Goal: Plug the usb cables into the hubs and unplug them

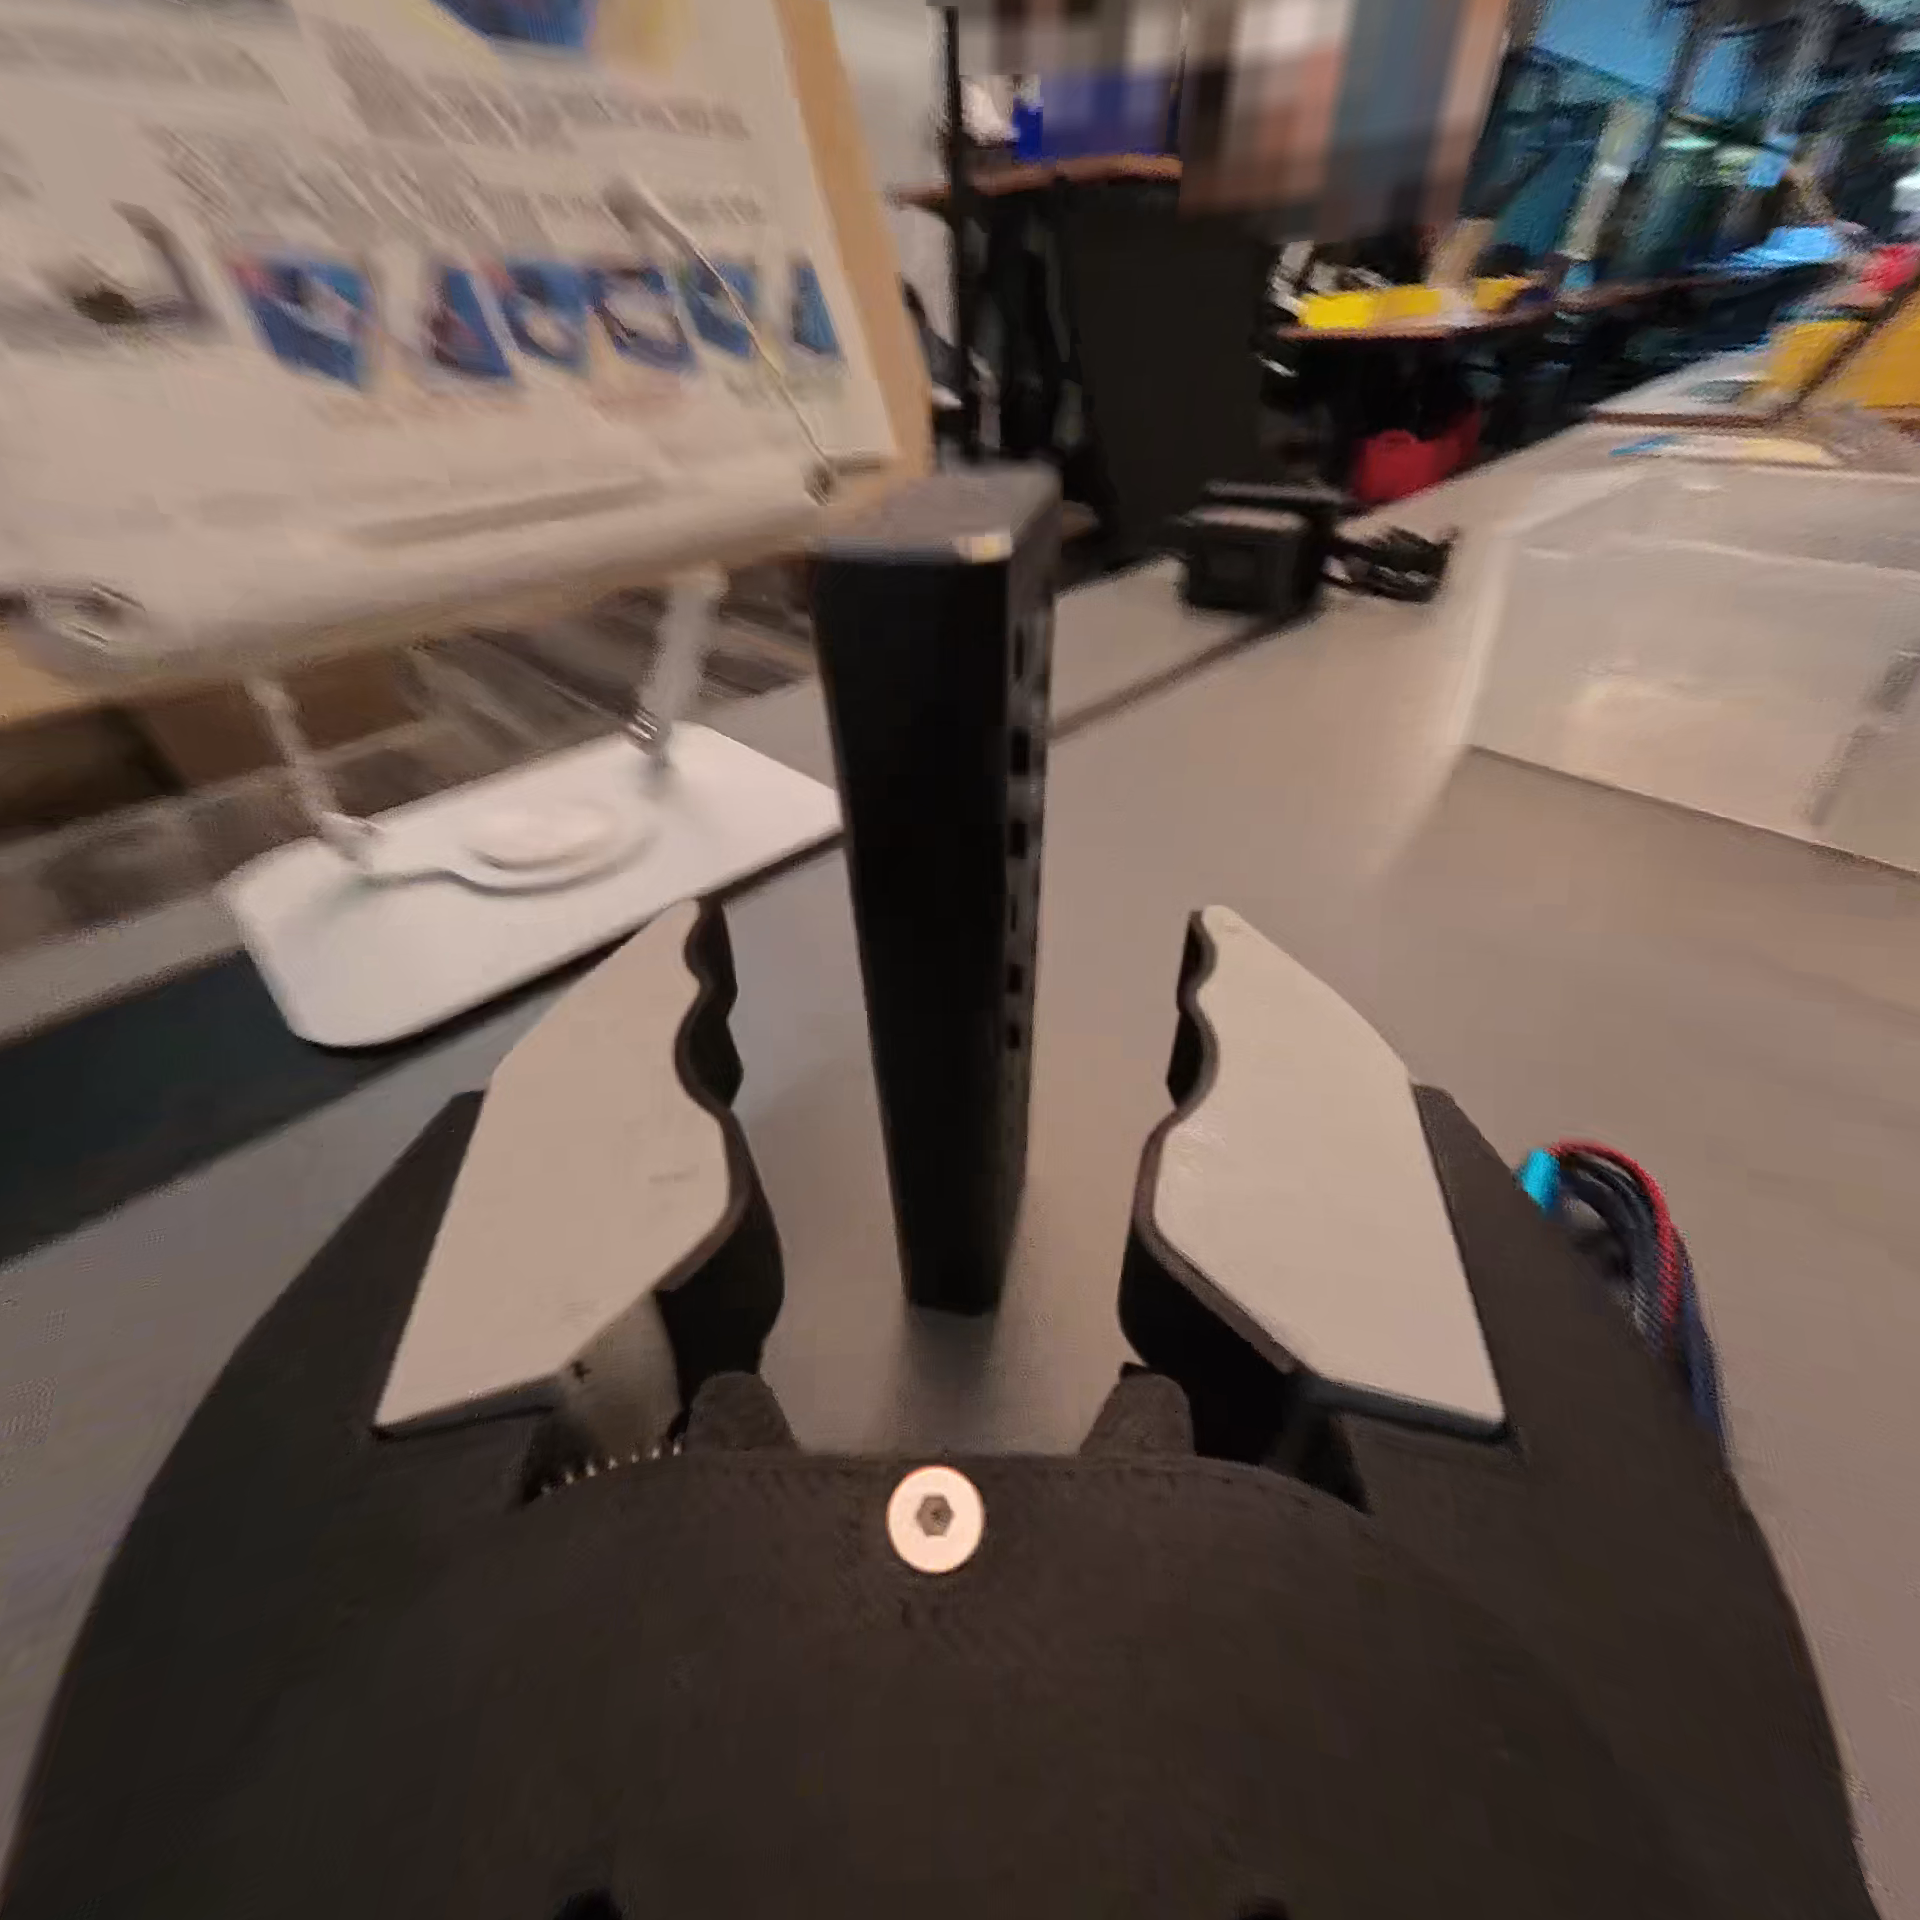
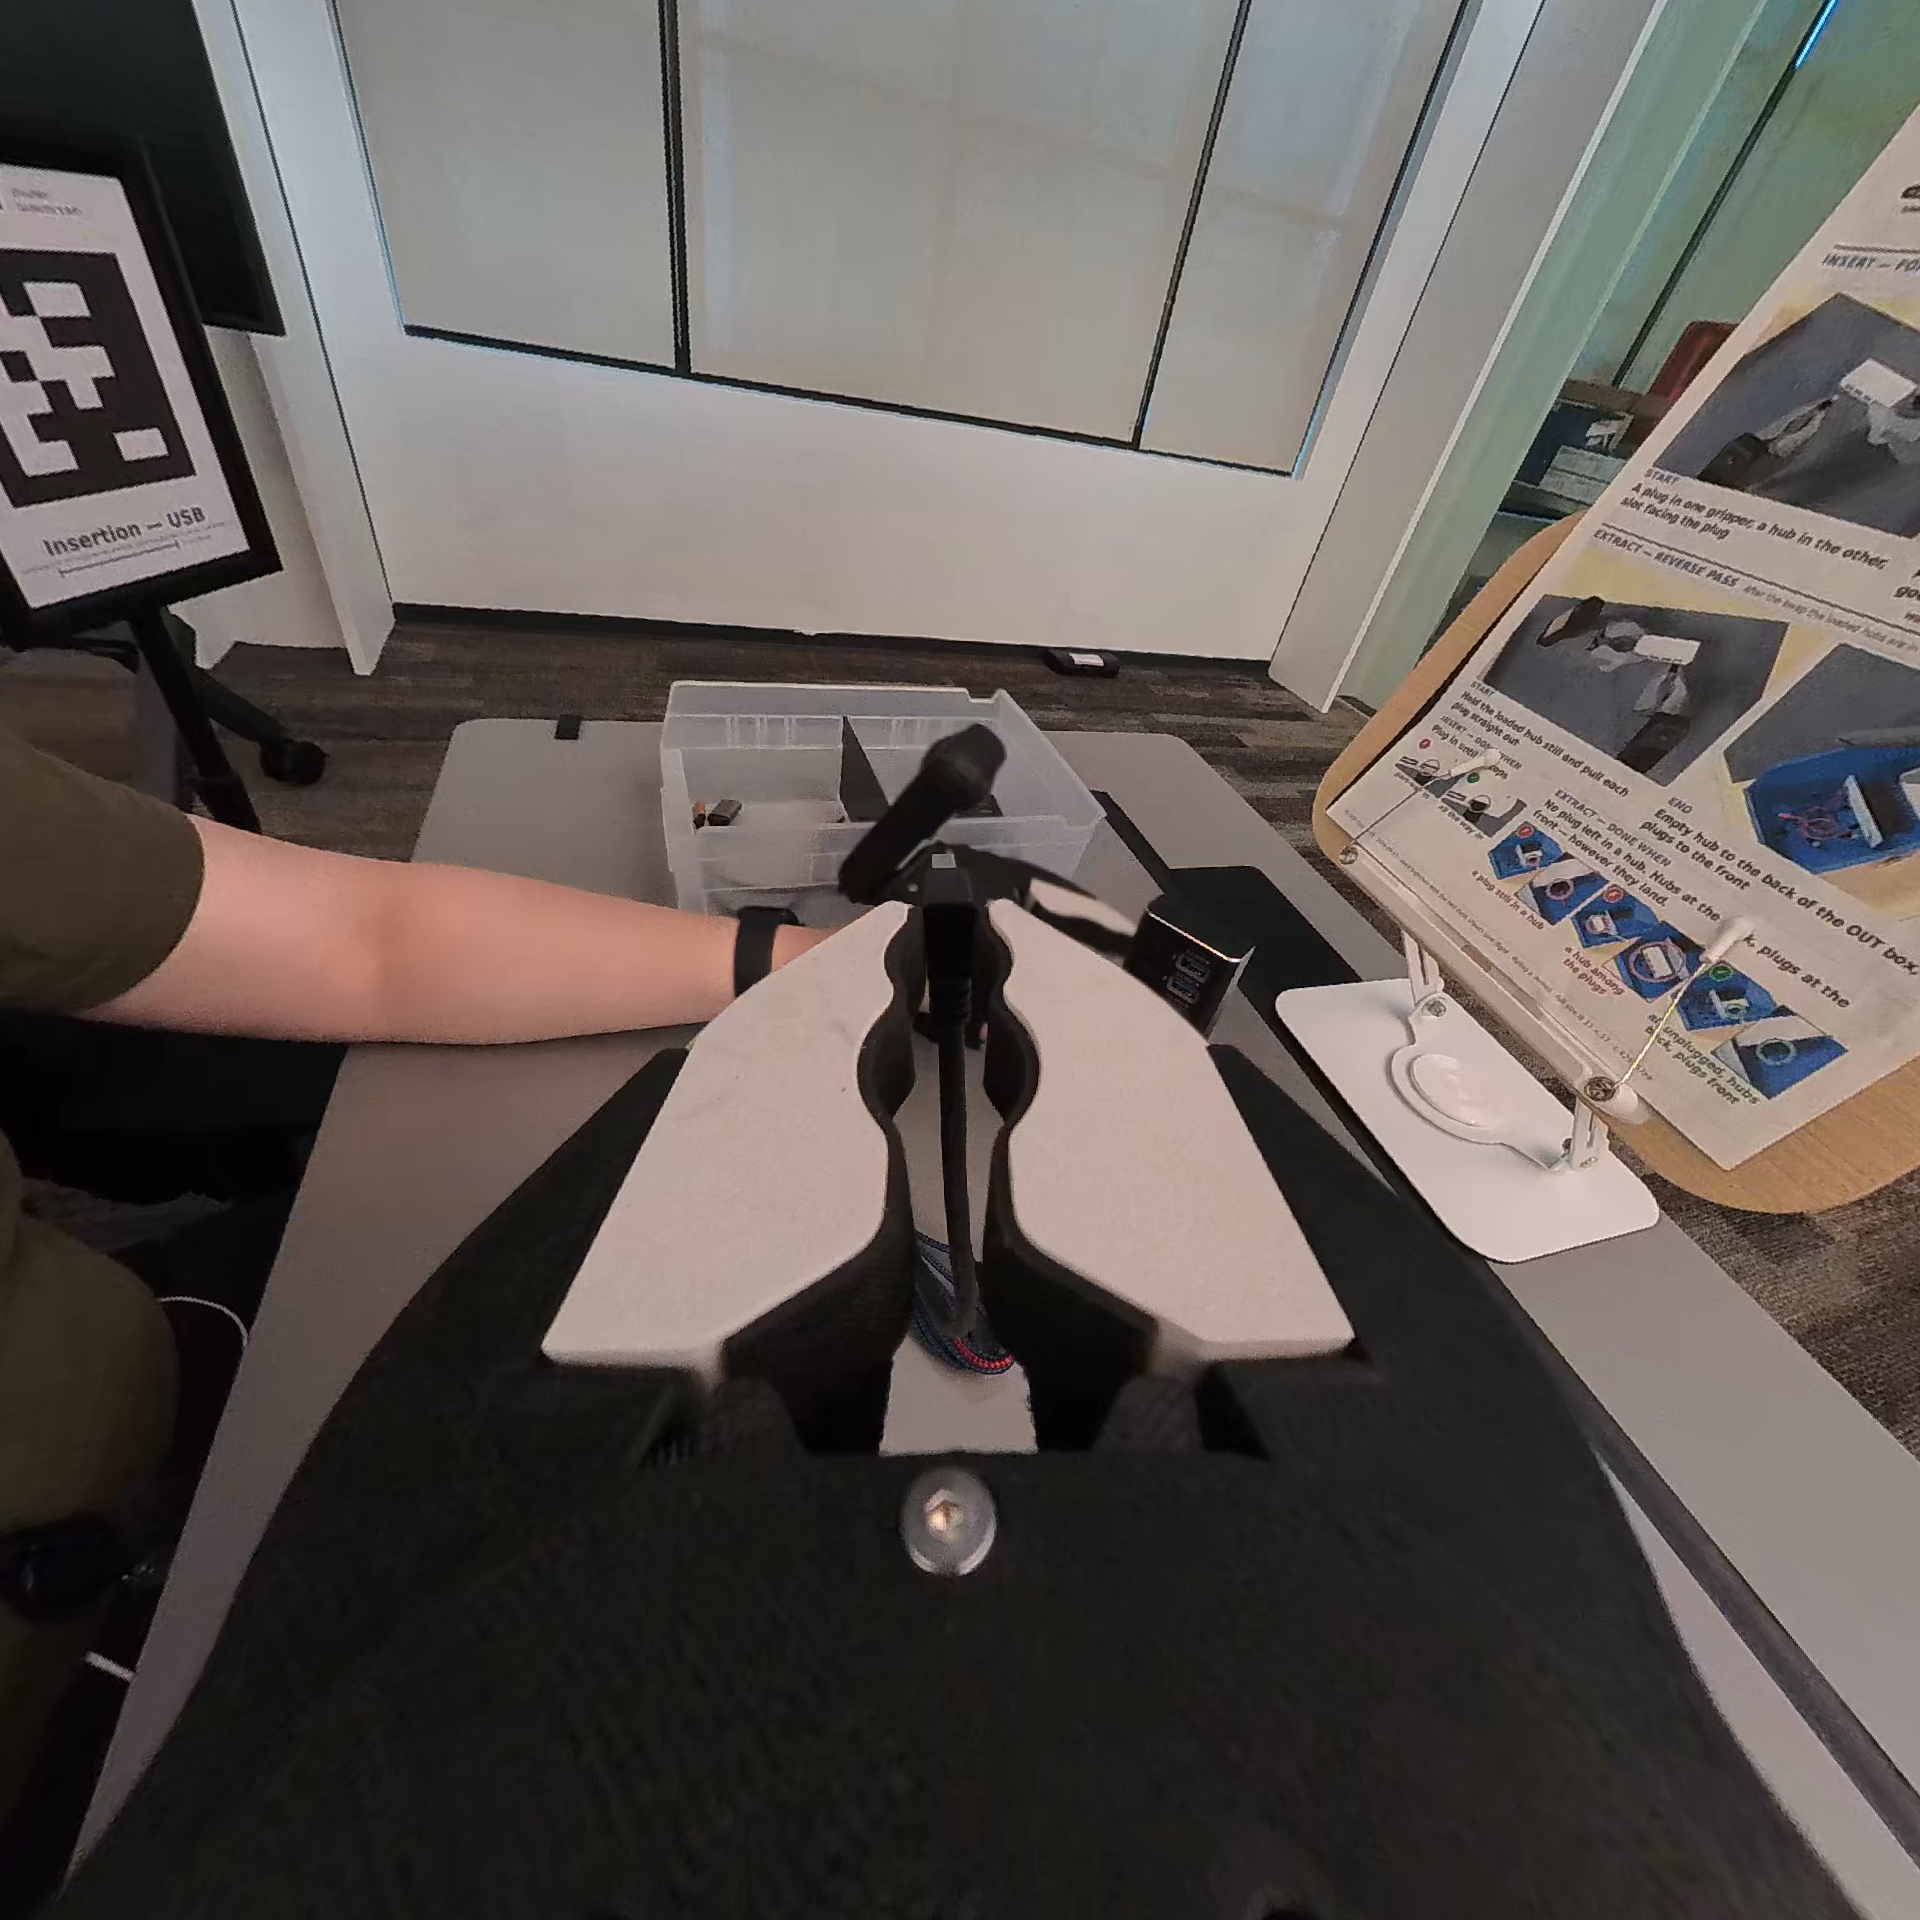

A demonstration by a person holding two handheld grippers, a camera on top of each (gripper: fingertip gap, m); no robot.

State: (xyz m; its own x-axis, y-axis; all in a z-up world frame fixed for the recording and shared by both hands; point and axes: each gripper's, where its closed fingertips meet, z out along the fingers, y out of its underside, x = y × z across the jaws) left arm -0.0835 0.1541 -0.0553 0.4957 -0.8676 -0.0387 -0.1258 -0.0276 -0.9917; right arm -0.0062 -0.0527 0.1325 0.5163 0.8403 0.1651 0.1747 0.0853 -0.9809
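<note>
- Your left tool (image 1: 951,971) is spread wide, its fingers touching nothing. A long black hub (image 1: 940,894) lies between them with open room on both sides; its ports run down its right edge.
- Your right tool (image 2: 948,925) is pressed together, pinching a black usb cable (image 2: 954,1122) just behind its plug (image 2: 943,894), which pokes past the fingertips.
- Beyond that plug lies the table (image 2: 540,790), with a clear plastic bin (image 2: 883,790) at its far edge.
- A small black hub (image 2: 1190,961) sits just right of your right tool's tips.
- At the table's right edge a white stand (image 2: 1455,1122) props up an instruction sheet (image 2: 1714,727).
- A person's forearm (image 2: 468,956) reaches in from the left, near the right tool.
</note>
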